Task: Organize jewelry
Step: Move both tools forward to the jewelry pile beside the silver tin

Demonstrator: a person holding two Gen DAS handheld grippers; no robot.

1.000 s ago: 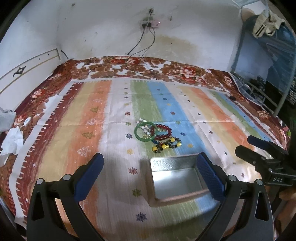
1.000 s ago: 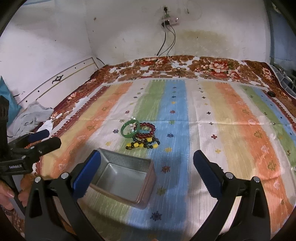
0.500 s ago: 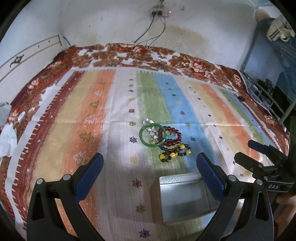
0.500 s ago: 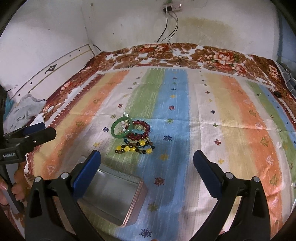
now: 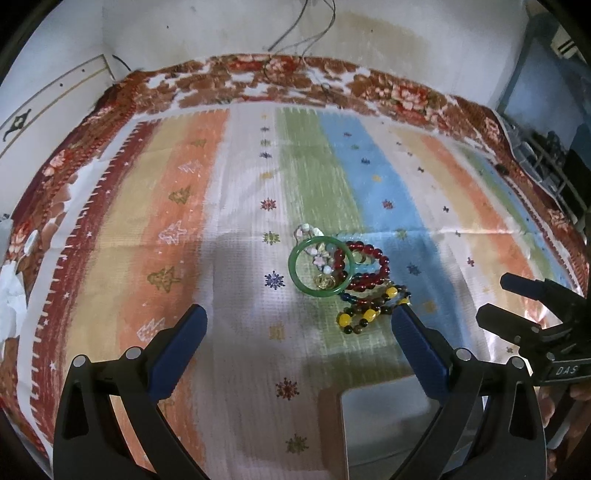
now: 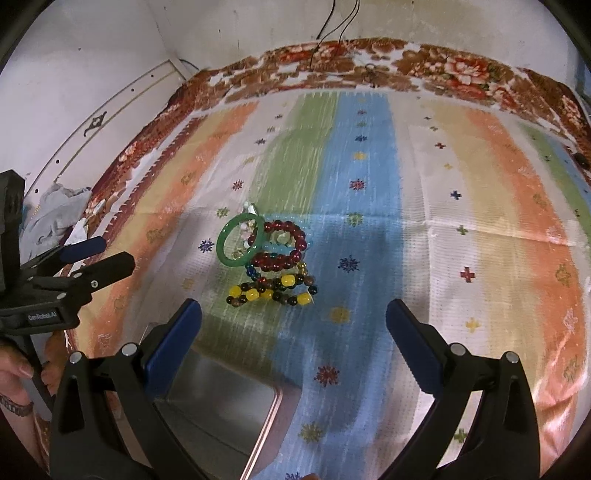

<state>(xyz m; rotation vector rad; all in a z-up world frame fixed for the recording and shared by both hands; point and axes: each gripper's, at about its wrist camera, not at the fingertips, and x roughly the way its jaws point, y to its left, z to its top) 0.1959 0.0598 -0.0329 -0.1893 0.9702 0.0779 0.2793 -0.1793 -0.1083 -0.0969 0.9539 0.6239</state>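
Observation:
A pile of jewelry lies on the striped cloth: a green bangle [image 5: 295, 275] [image 6: 222, 251], a dark red bead bracelet [image 5: 373, 260] [image 6: 284, 245], and a yellow and dark bead bracelet [image 5: 364, 315] [image 6: 271, 291], with small pale pieces inside the bangle. A metal tin [image 5: 384, 428] [image 6: 221, 402] stands nearer than the pile. My left gripper [image 5: 299, 334] is open and empty, above the cloth short of the pile. My right gripper [image 6: 293, 330] is open and empty, just short of the beads, over the tin's right side. Each gripper shows in the other's view [image 5: 517, 299] [image 6: 96, 254].
The striped cloth [image 6: 480, 221] covers a bed with a floral blanket border [image 5: 280, 77]. White walls stand behind, with hanging cables [image 6: 332, 26]. Crumpled cloth [image 6: 55, 218] lies at the left edge. A shelf [image 5: 546, 155] stands at the right.
Both grippers have moved forward and lower toward the jewelry pile. The pile looks larger and the tin has slid to the bottom of both views. Both stay open.

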